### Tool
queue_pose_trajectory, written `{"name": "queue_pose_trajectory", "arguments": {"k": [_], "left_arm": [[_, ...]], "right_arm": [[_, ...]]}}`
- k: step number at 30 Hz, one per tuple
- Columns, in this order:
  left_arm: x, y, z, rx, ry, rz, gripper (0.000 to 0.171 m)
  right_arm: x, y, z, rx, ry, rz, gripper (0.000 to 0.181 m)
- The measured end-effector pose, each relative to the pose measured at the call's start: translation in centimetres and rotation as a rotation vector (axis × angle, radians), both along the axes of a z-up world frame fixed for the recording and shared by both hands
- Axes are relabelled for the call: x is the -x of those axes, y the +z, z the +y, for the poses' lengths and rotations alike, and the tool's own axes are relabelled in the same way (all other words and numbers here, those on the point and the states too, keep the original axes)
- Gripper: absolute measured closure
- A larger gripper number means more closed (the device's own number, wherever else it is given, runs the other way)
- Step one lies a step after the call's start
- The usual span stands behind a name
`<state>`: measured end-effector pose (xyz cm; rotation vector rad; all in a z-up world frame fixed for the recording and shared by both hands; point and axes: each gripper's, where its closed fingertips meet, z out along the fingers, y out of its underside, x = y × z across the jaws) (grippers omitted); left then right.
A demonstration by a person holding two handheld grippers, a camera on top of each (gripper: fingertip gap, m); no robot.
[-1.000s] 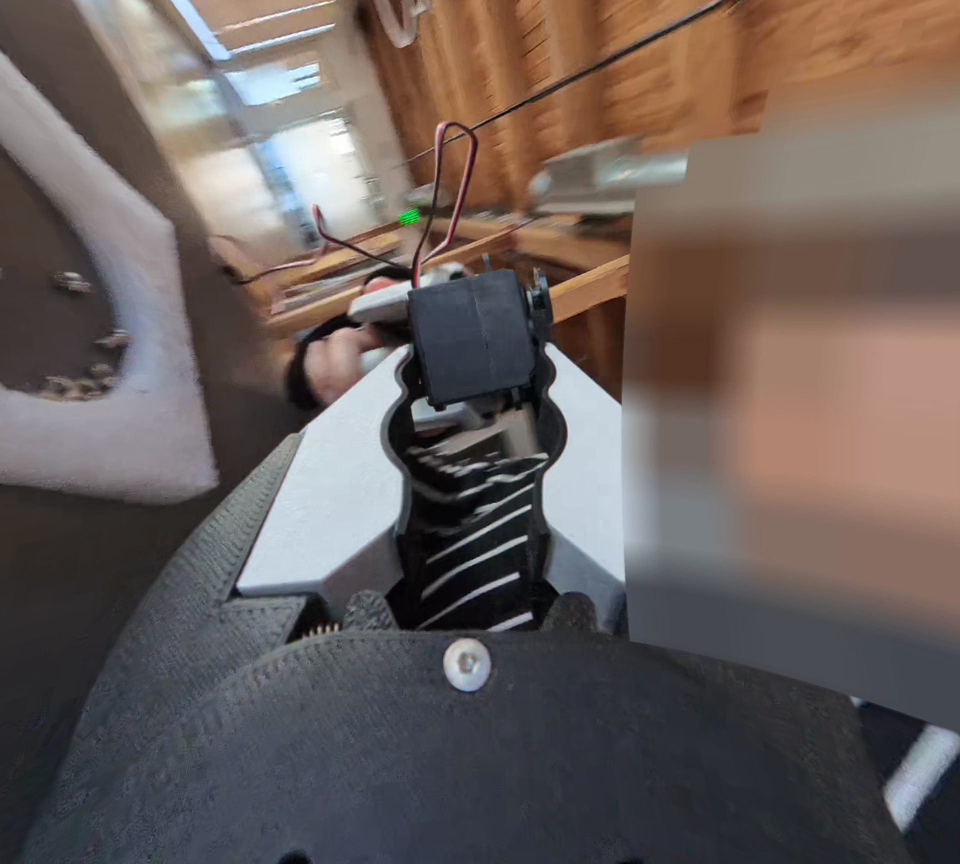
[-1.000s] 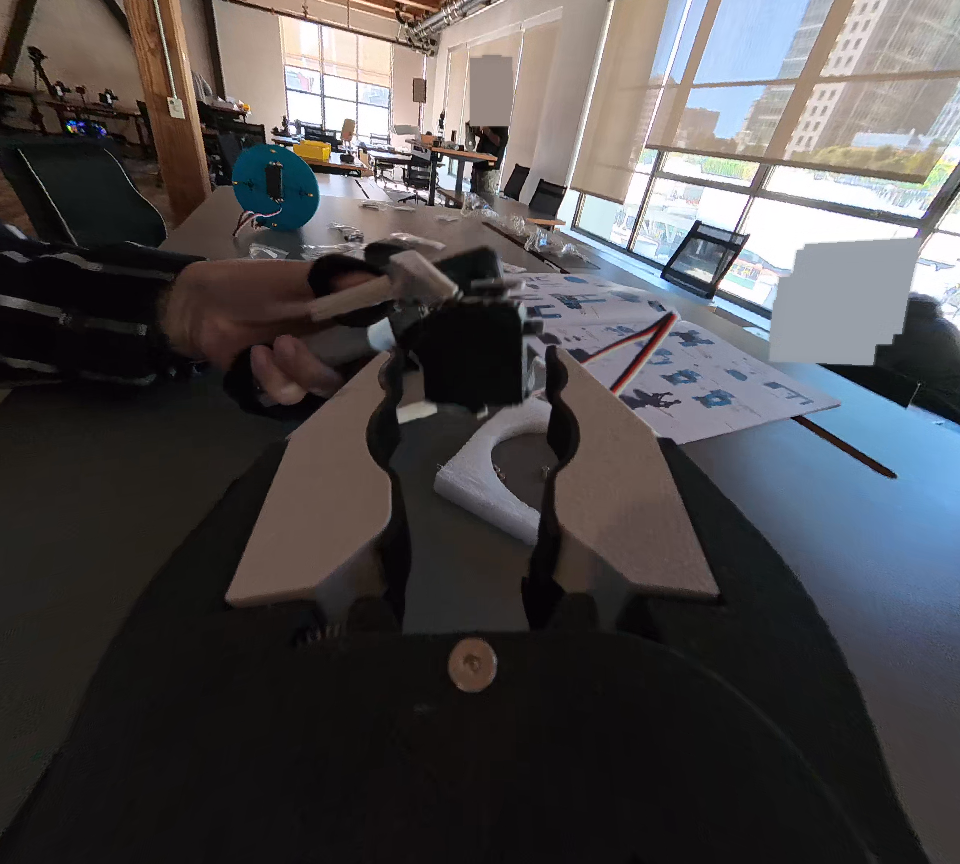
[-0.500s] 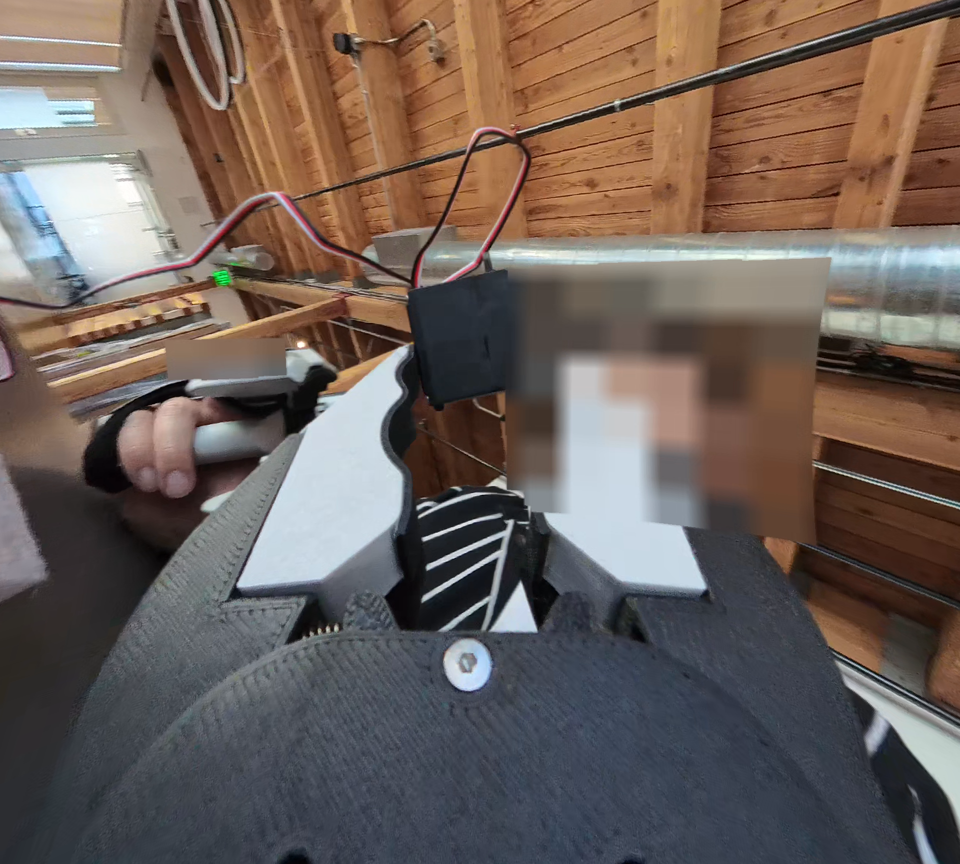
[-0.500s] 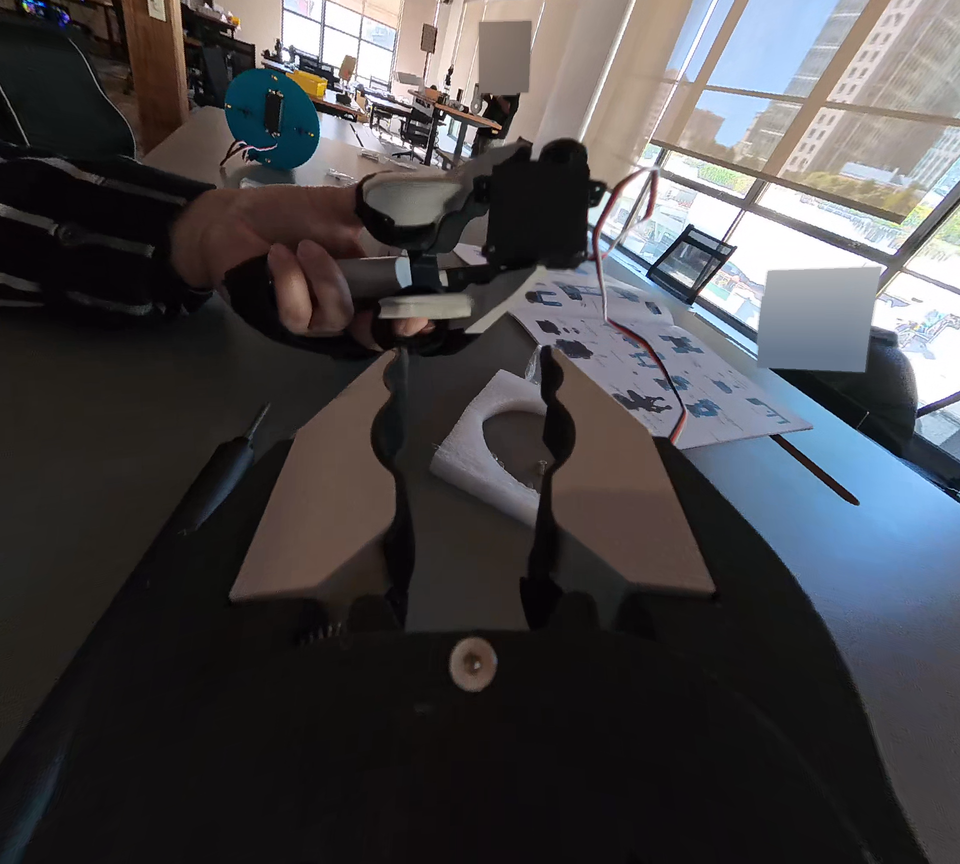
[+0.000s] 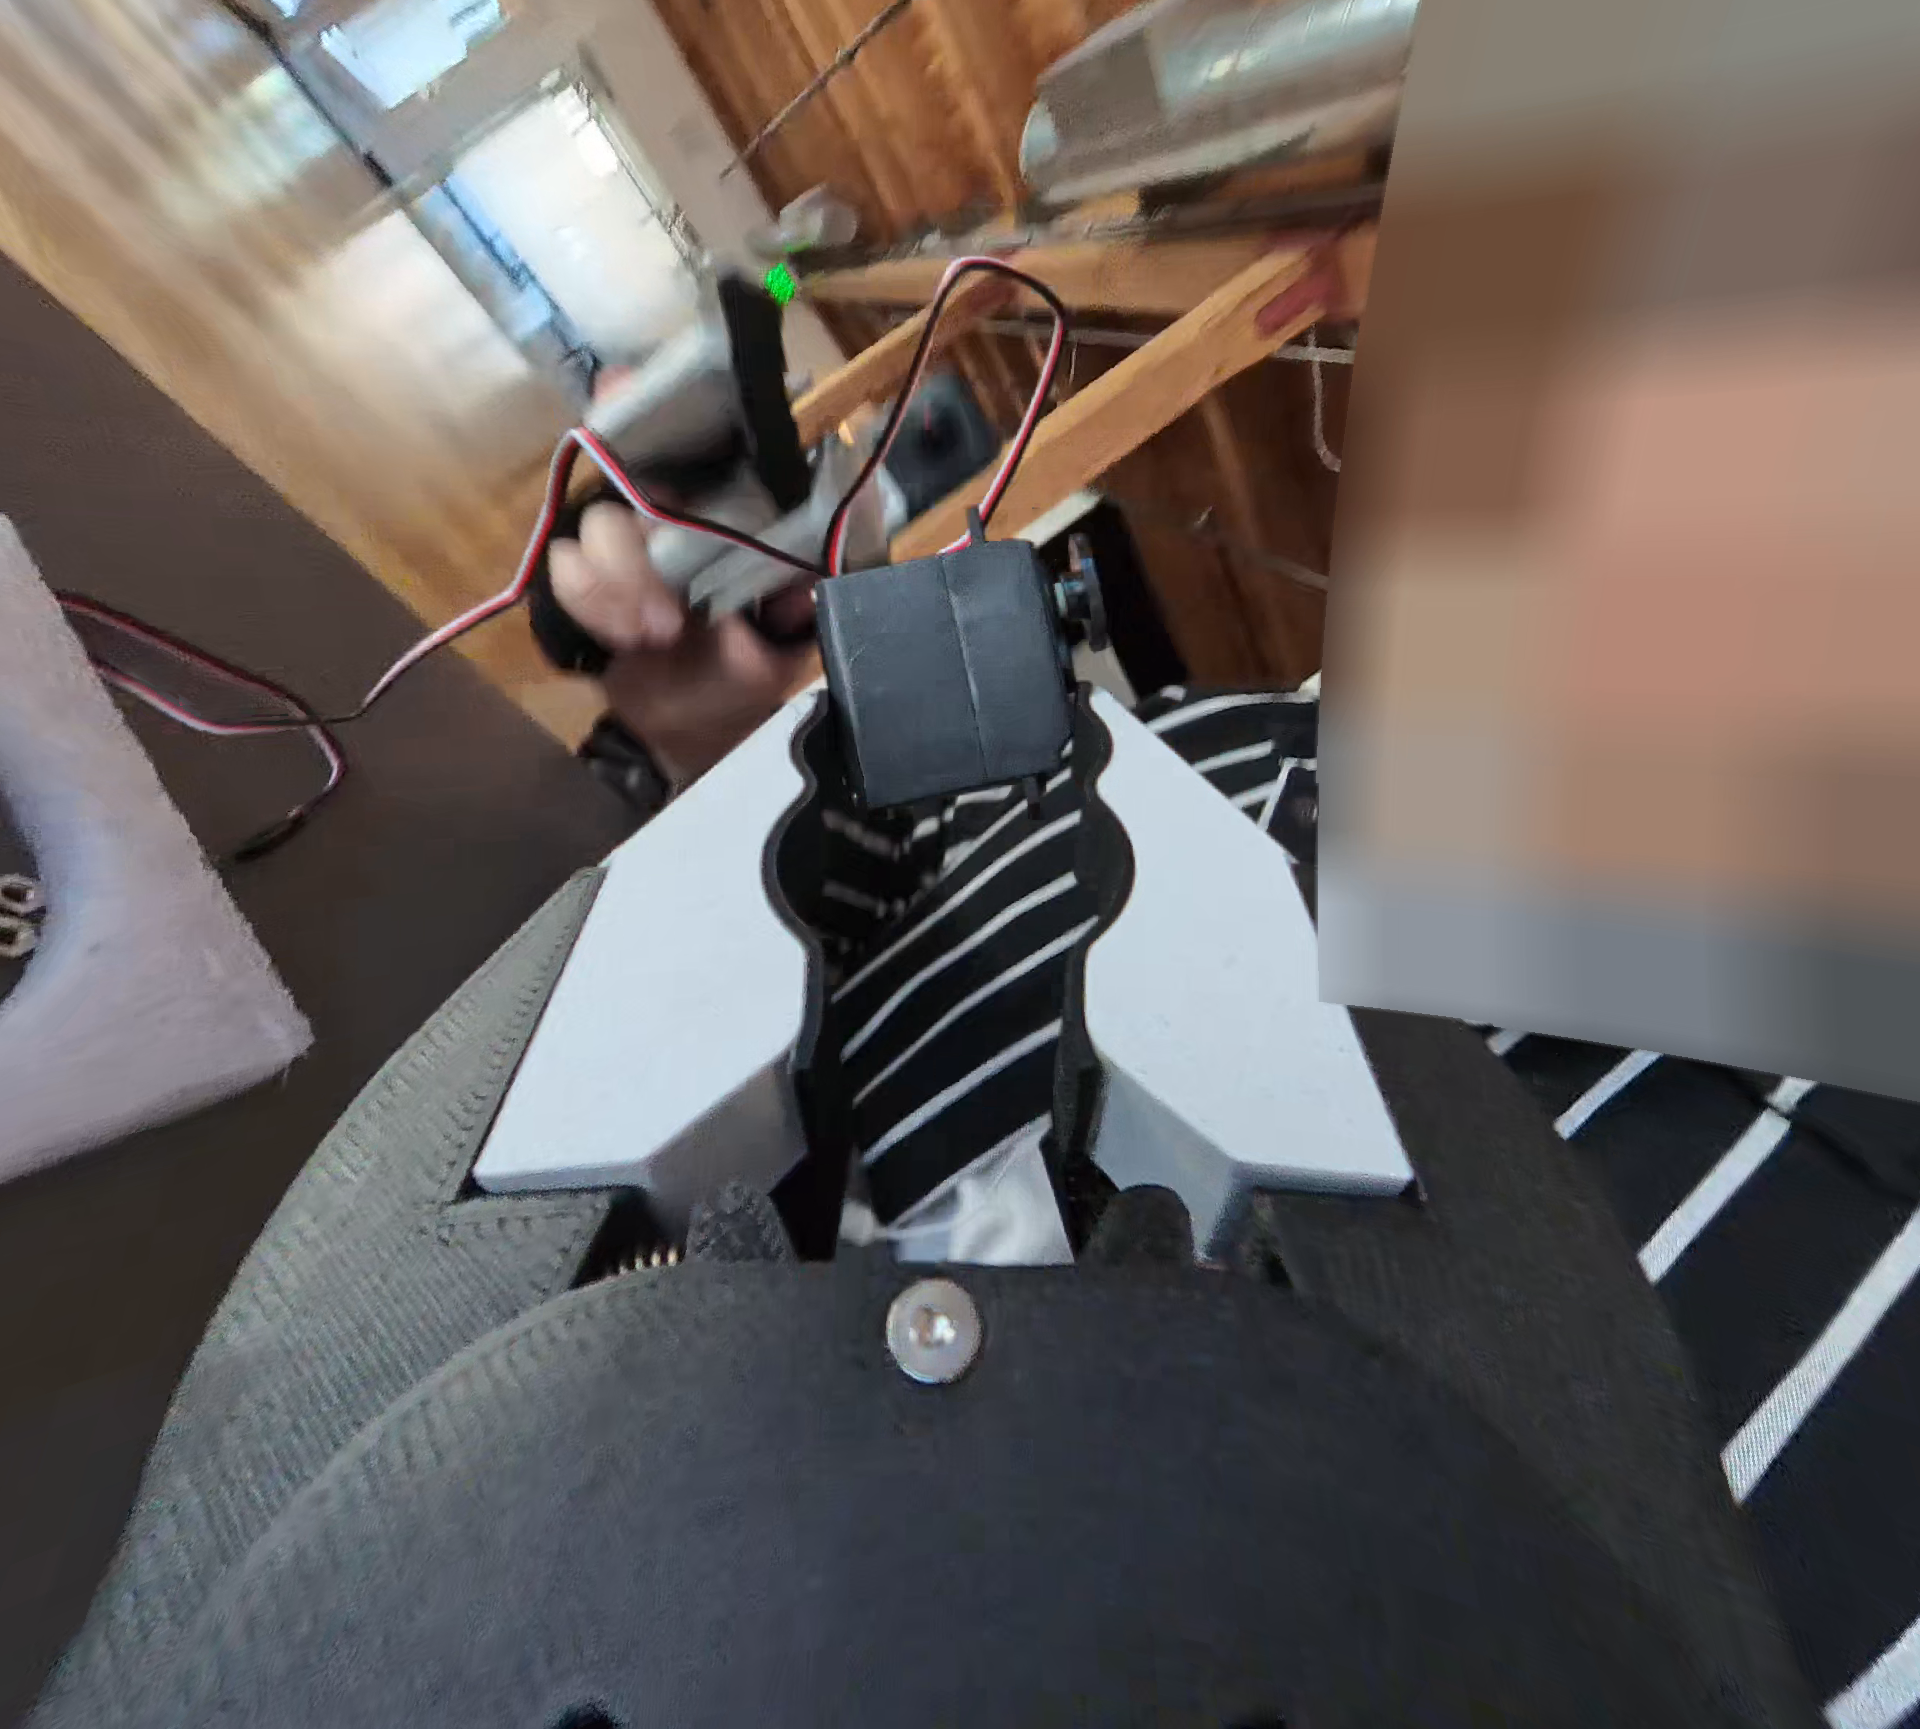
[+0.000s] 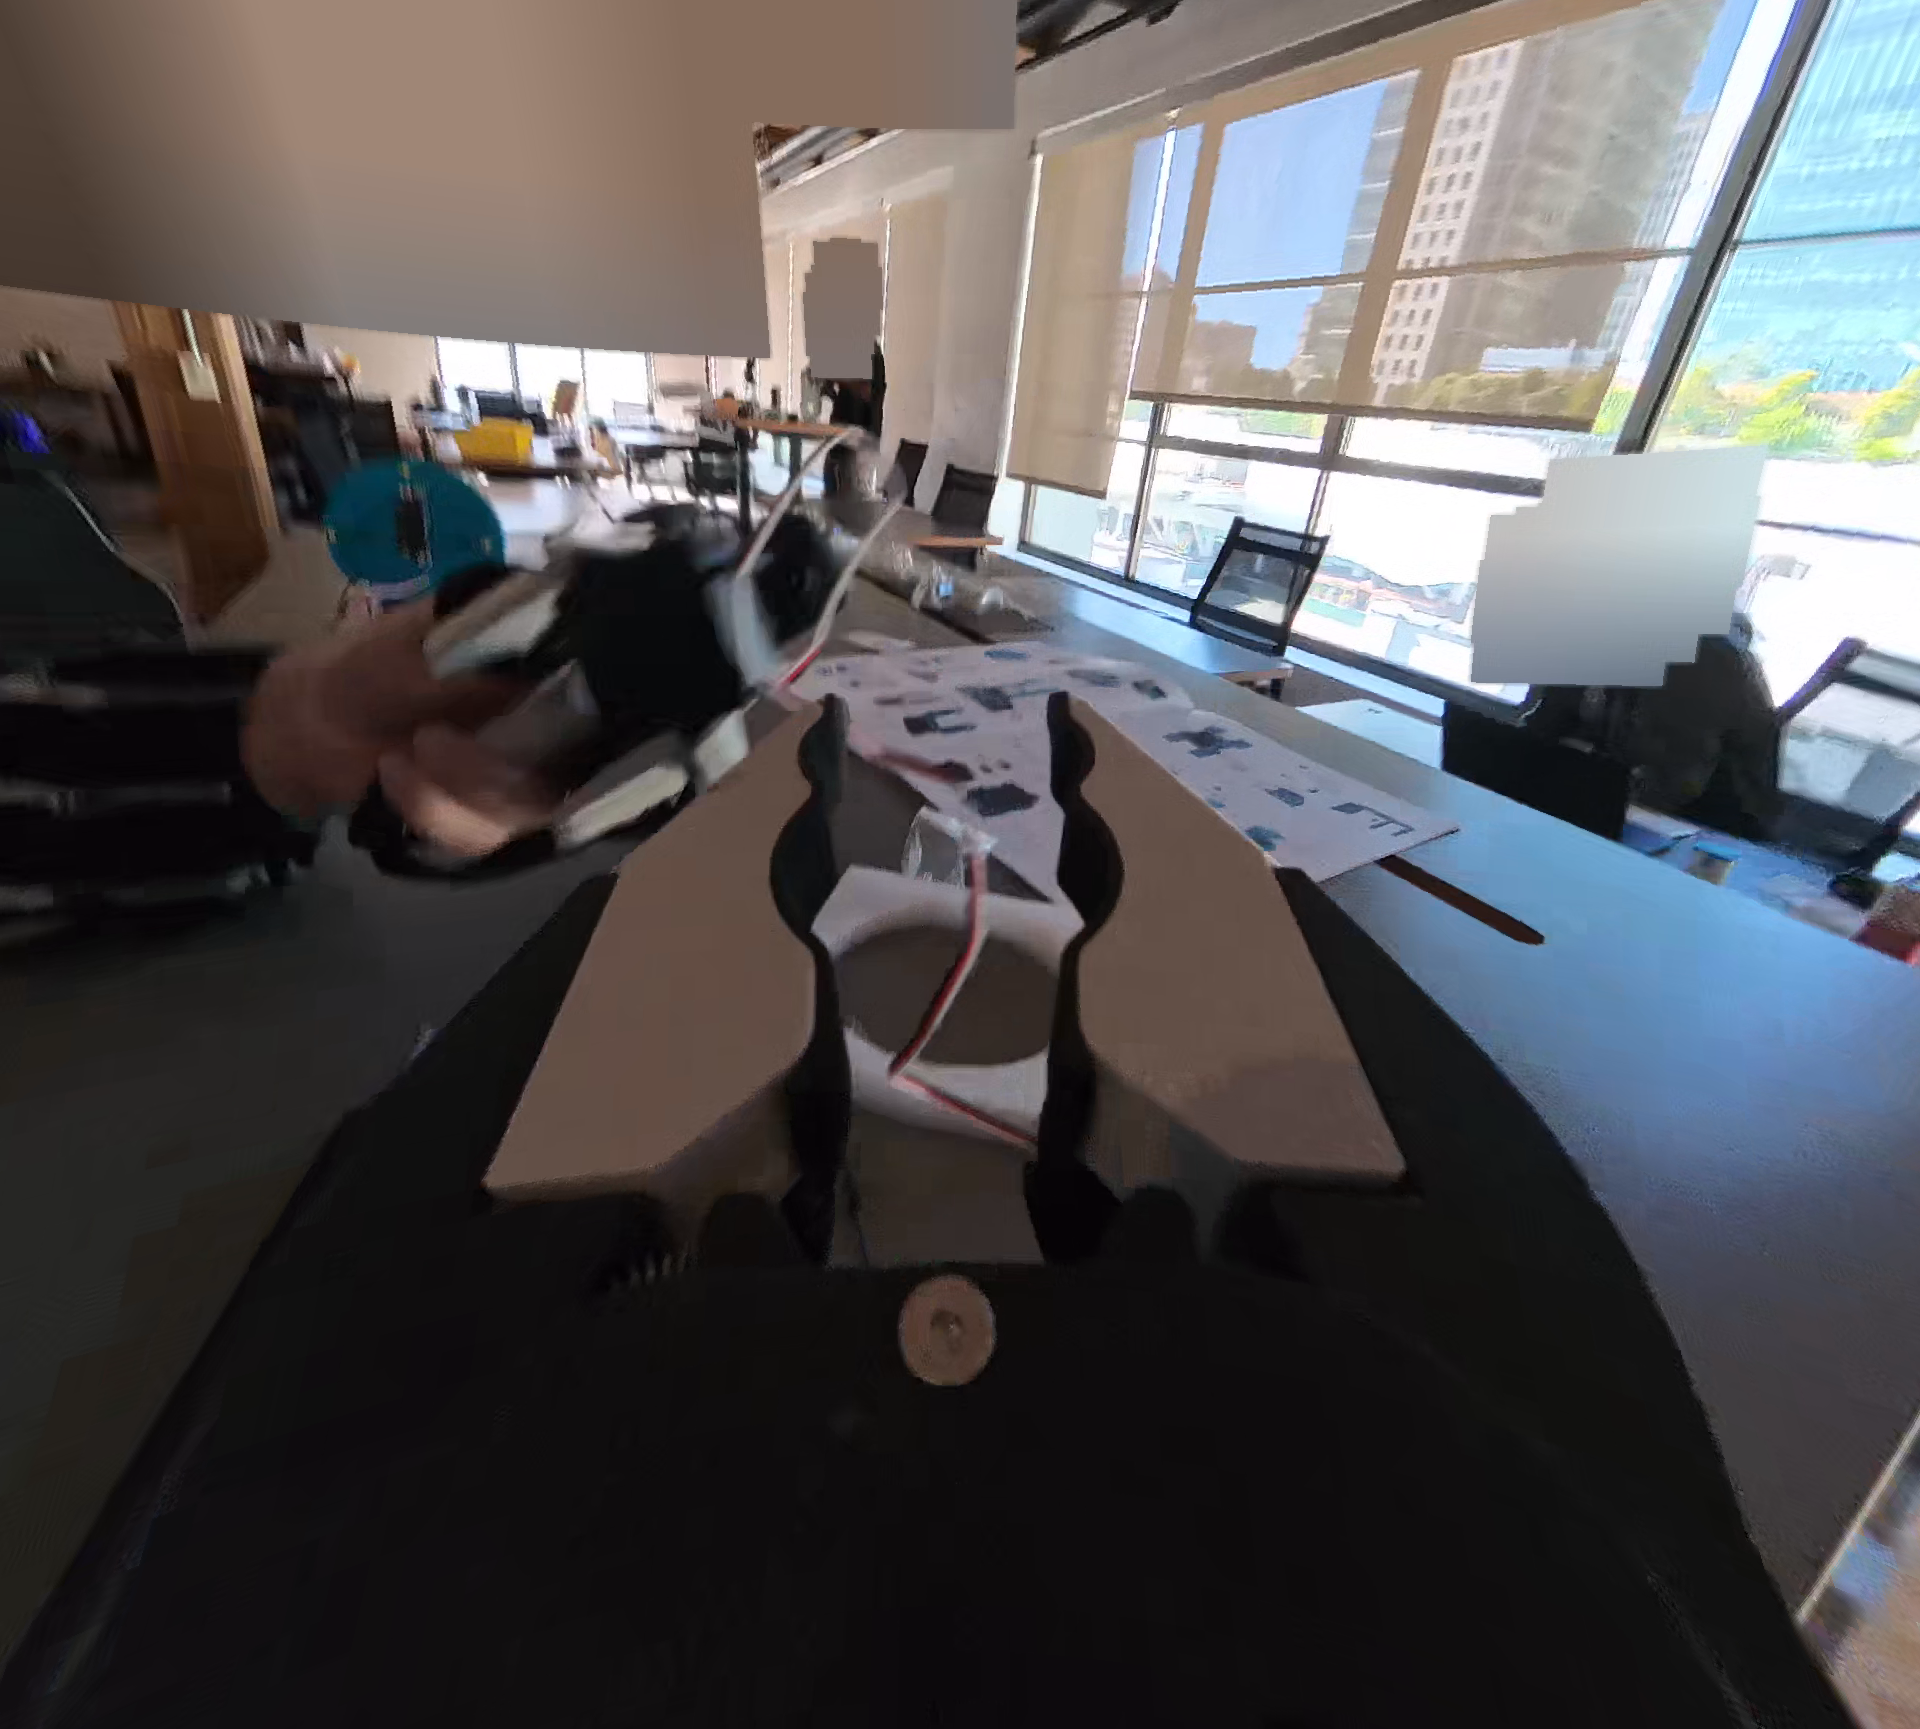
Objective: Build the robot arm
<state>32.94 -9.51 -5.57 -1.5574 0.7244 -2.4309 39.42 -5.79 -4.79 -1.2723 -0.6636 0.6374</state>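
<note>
Pinching a black servo (image 5: pixel 940 677) in our left gripper (image 5: pixel 951 723), right gripper (image 6: pixel 940 723) spread and bare above the foam ring (image 6: pixel 940 1071), servo wire (image 6: pixel 951 973) trailing between its fingers.

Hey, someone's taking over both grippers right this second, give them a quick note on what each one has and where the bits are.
Left gripper: shut on the black servo, held up off the table. Its red, white and black lead trails down to the dark table.
Right gripper: open, holding nothing, hovering over the white foam piece, where the lead's end lies.
Printed paper sheet lies beyond the foam; a teal disc stands farther back.
What is done or left: cannot tell from these views.
</note>
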Motion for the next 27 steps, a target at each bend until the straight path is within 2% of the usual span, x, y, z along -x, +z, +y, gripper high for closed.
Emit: {"name": "queue_pose_trajectory", "arguments": {"k": [2, 3, 5, 8, 12, 15, 18, 21, 24, 27], "left_arm": [[0.2, -0.6, -0.5, -0.044, -0.037, 0.035, 0.129], [0.4, -0.7, -0.5, -0.061, -0.045, 0.041, 0.128], [0.7, -0.5, -0.3, -0.083, -0.060, 0.025, 0.128], [1.3, -0.2, 0.4, -0.124, -0.060, 0.015, 0.128], [1.6, -1.0, 1.3, -0.193, -0.017, 0.057, 0.128], [1.7, -1.3, 2.0, -0.121, 0.007, 0.061, 0.128], [1.7, -2.3, 2.5, -0.098, 0.030, 0.107, 0.128], [1.9, -3.1, 3.4, -0.107, 0.074, 0.166, 0.128], [2.5, -3.3, 4.1, -0.090, 0.109, 0.177, 0.128], [3.0, -2.8, 4.5, -0.062, 0.126, 0.143, 0.128]], "right_arm": [[-1.8, 1.4, 3.3, 0.147, -0.003, 0.101, 0.144], [-2.5, 1.2, 5.8, 0.261, -0.029, 0.127, 0.142], [-2.0, -0.1, 10.2, 0.455, 0.017, 0.113, 0.129], [0.3, -2.6, 17.0, 0.675, 0.131, 0.078, 0.128], [1.6, -7.5, 27.2, 0.773, 0.083, -0.097, 0.129], [1.4, -10.2, 32.6, 0.856, 0.094, -0.154, 0.129], [0.8, -10.8, 36.0, 0.955, 0.127, -0.099, 0.135], [0.5, -10.8, 37.9, 1.053, 0.151, -0.023, 0.154], [0.7, -12.7, 36.7, 1.273, 0.204, -0.133, 0.154], [0.8, -13.4, 35.2, 1.336, 0.169, -0.198, 0.163]]}}
